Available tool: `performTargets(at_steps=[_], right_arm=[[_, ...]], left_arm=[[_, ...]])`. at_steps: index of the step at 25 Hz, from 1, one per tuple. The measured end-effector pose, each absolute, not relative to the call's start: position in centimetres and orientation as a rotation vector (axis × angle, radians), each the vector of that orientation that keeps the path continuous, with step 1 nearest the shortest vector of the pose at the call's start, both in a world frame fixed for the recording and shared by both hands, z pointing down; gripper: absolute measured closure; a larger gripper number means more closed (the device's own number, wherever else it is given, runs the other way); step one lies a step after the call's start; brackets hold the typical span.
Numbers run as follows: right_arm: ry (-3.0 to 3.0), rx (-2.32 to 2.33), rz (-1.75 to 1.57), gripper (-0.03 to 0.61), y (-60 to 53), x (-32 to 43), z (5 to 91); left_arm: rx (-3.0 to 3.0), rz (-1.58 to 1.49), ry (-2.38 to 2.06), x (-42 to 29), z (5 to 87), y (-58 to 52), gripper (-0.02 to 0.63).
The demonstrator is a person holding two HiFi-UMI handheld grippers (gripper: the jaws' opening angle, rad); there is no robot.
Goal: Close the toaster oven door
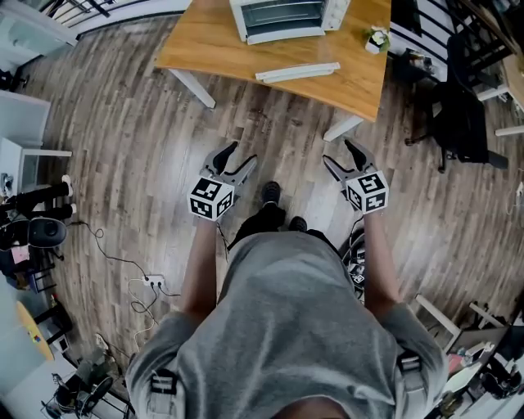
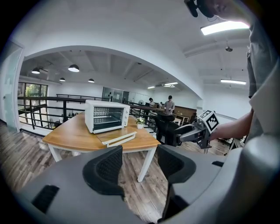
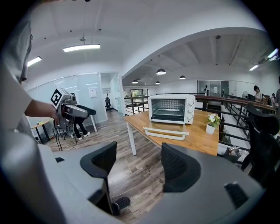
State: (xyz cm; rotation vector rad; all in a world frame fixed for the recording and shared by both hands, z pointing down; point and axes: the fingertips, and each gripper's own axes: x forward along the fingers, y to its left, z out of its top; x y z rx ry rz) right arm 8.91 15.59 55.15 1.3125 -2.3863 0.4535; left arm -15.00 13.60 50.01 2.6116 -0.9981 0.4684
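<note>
A white toaster oven (image 1: 286, 16) stands on a wooden table (image 1: 205, 45) at the top of the head view, its door (image 1: 296, 72) folded down flat toward me. The left gripper view shows the oven (image 2: 106, 115) and its lowered door (image 2: 119, 139) well ahead; the right gripper view shows the oven (image 3: 171, 109) and door (image 3: 165, 132) too. My left gripper (image 1: 236, 155) and right gripper (image 1: 344, 155) hang over the floor, well short of the table, both open and holding nothing.
A small potted plant (image 1: 377, 38) sits on the table's right corner. A black office chair (image 1: 458, 123) stands to the right. Cables and a power strip (image 1: 151, 282) lie on the floor at left. Railings run behind the table.
</note>
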Motion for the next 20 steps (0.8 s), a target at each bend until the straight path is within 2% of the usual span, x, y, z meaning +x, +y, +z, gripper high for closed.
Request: performTargets(at_steps=[20], right_arm=[[-2.305, 1.440, 0.492, 0.255, 8.6, 6.8, 56.3]], left_arm=[[2.664, 0.478, -0.851, -16.6, 51.0, 3.9, 0.354]])
